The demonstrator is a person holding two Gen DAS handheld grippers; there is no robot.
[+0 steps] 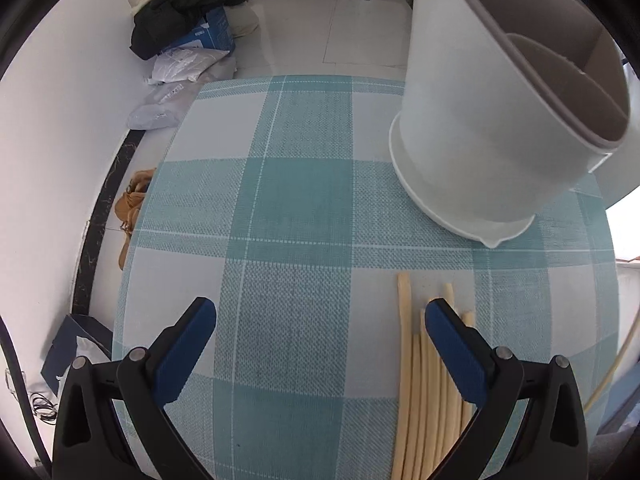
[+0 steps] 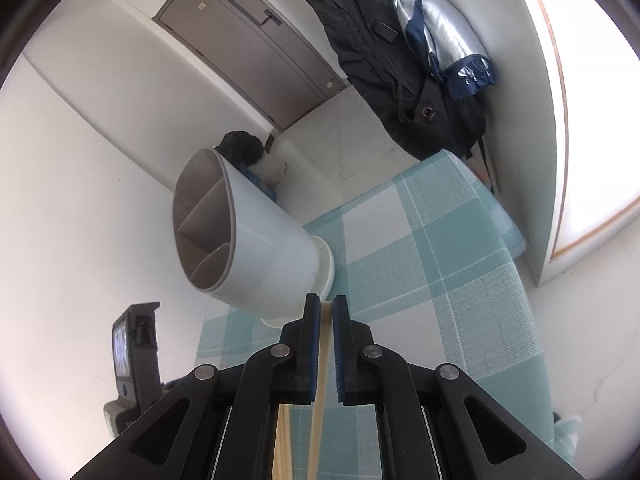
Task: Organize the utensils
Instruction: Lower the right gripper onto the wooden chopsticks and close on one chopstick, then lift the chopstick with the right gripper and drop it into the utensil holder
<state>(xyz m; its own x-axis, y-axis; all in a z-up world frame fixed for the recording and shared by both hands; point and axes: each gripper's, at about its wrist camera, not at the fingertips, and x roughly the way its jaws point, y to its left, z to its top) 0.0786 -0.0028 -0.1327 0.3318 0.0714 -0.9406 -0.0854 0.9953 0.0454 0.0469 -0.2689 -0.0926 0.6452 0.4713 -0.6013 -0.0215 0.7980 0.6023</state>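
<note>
Several long, thin, pale wooden chopsticks lie side by side on the table with the blue-green and white checked cloth. They sit near the front edge, a little apart from the tall pale grey plastic utensil holder, which stands on a white saucer-like base and has brown walls inside that split it into a few pockets. All the pockets I can see look empty. The left gripper hangs over the cloth with its blue pads spread wide and nothing between them; its right pad is just over the pile of sticks. The right gripper is squeezed almost all the way closed on one pale stick, which runs up between its blue pads and pokes out at the tips. More sticks show underneath it, still on the cloth. The held stick looks aimed toward the holder, so I think the job has only just begun. Chopsticks are very light and stiff, so they will not bend or droop. They are smooth and round, though, so one could roll or slip sideways between flat pads. I think it is best to pinch near the middle or the thick end, so the thin end can go down into a pocket first.
</note>
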